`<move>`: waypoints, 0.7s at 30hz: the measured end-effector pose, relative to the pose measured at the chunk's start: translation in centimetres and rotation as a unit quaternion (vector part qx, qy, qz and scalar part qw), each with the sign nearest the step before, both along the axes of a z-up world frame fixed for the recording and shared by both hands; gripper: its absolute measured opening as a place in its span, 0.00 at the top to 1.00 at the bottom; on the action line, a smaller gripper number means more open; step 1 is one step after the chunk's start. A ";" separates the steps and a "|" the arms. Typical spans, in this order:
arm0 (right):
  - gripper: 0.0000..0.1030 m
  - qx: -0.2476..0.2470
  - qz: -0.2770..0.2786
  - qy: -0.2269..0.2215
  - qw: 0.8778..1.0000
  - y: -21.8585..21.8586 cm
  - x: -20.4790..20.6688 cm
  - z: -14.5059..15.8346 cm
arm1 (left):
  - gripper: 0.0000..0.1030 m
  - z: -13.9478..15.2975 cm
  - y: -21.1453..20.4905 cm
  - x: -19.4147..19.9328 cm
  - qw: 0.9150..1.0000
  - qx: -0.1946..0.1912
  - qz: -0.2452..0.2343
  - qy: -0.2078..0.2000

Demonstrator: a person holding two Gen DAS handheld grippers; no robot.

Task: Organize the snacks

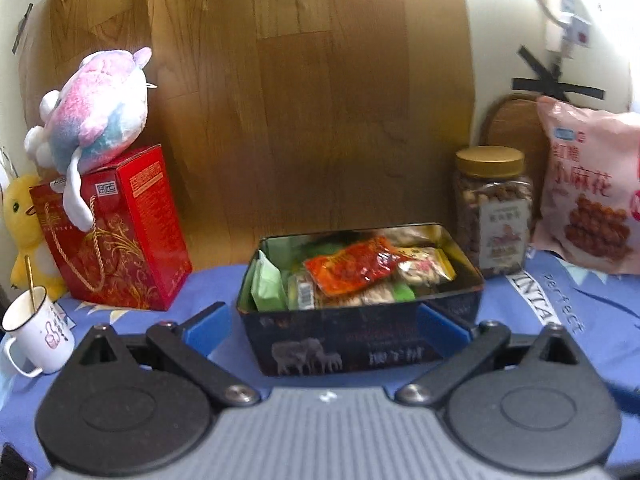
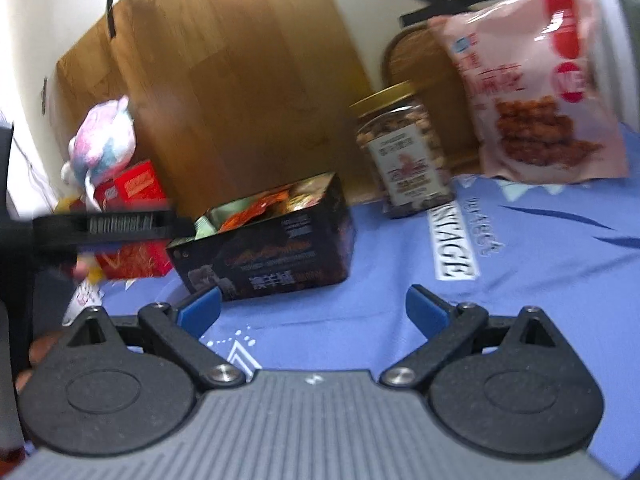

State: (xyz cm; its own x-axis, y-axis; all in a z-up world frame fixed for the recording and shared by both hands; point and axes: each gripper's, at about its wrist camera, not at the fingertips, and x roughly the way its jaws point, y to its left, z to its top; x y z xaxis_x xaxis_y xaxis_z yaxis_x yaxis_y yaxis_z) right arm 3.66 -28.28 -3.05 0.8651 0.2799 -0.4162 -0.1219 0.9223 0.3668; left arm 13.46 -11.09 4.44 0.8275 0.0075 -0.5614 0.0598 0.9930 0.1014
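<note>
Blue printed cloth (image 1: 580, 304) is covering the desk and carrying every item listed.

Black tin box (image 1: 360, 340), lid off, is sitting at centre on the cloth. It is holding wrapped snacks: an orange-red packet (image 1: 352, 266) is lying on top, a pale green packet (image 1: 266, 284) is leaning against the left inner wall, and further wrappers are showing beneath, too crowded to tell apart.

Left gripper (image 1: 326, 330) is standing open, its blue fingertips (image 1: 208, 328) flanking the near end of the tin, one at each front corner; whether they are touching the walls cannot be told.

Right gripper (image 2: 312, 312) is also standing open and empty, hanging over bare cloth just to the right of the tin.

Clear nut jar (image 1: 494, 212) with a gold lid is standing upright just beside the tin's far right corner.

Pink snack bag (image 1: 588, 192) is standing upright to the right of the jar, leaning back towards the wall.

Red gift box (image 1: 120, 232) with a cord handle is standing to the left of the tin, well apart from it.

Pink-and-blue plush toy (image 1: 96, 112) is resting on top of the red gift box.

Yellow plush chick (image 1: 24, 220) is sitting beside the gift box on its left.

White enamel mug (image 1: 38, 332) is standing at the near left, with a thin stick in it.

Wooden board (image 1: 300, 92) is standing against the wall behind everything.
</note>
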 end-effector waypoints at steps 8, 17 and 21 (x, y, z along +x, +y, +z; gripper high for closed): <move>0.03 0.034 -0.004 0.074 0.997 -0.1 1.2 -1.4 | 0.00 -2.1 0.3 -0.6 0.997 0.040 0.015 0.061; 0.03 0.046 -0.003 0.014 0.999 1.0 -4.9 -2.3 | 0.00 -2.1 3.5 -11.8 0.999 0.003 0.040 0.022; 0.03 0.069 -0.003 0.007 0.998 1.7 -9.6 -0.7 | 0.00 0.3 5.0 -16.1 0.999 -0.002 0.046 -0.005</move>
State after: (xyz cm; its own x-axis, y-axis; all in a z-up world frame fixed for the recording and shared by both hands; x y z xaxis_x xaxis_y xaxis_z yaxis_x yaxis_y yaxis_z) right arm -5.93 -26.57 -3.71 0.8611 0.3303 -0.3865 -0.1099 0.8632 0.4927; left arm -2.68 -6.13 4.72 0.8288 0.0813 -0.5536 -0.0330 0.9948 0.0967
